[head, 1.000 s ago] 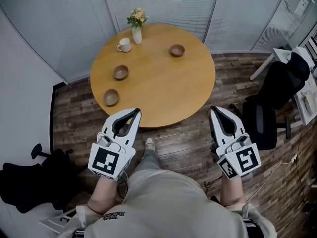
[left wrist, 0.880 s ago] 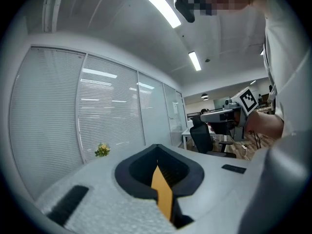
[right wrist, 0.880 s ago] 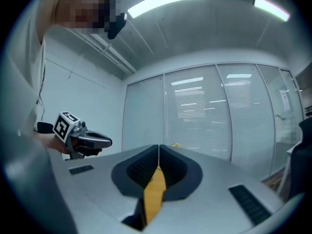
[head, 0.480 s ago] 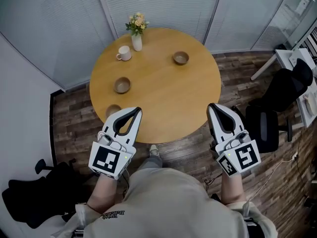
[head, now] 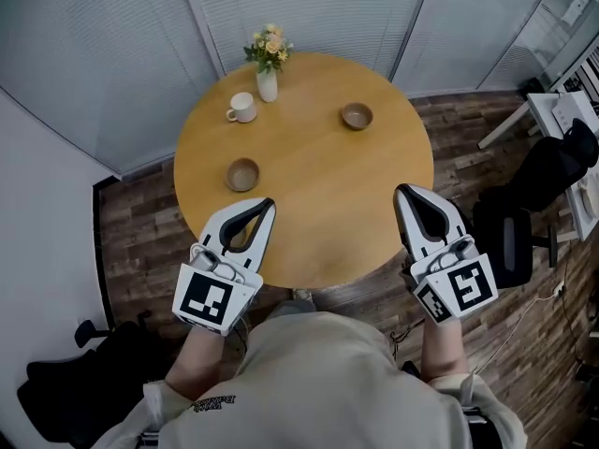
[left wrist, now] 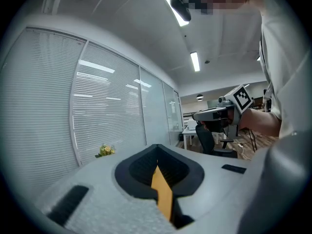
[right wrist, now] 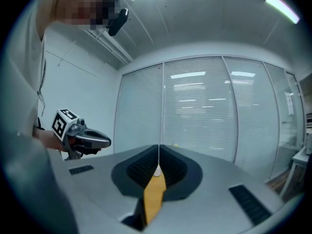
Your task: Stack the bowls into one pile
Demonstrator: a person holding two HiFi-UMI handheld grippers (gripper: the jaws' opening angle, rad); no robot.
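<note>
**No bowl stacked yet; both tools empty above the table's near edge**

Two bowls show plainly in the head view, and they lie well apart. The near bowl point(head: 242, 173) sits on the left half of the table point(head: 318, 204). The far bowl point(head: 356, 115) sits toward the right of the back. Each stands upright with its mouth up, and being round, neither has a long axis or a heading to speak of. A brownish patch shows through the loop of the left tool point(head: 268, 204). It may be a third bowl or only table top; I cannot tell which.

By my reading the task has not begun. No bowl rests in another and none is held, so every lift and every nesting is left to do.

The left tool has its jaws pressed together at the tips with nothing between them, and it hangs over the table's near left edge, just short of the near bowl. The right tool point(head: 402, 193) is likewise closed on nothing, over the near right edge, well away from the far bowl.

Beyond the bowls, a mug point(head: 241, 108) and a vase of flowers point(head: 268, 64) stand at the back left.
</note>
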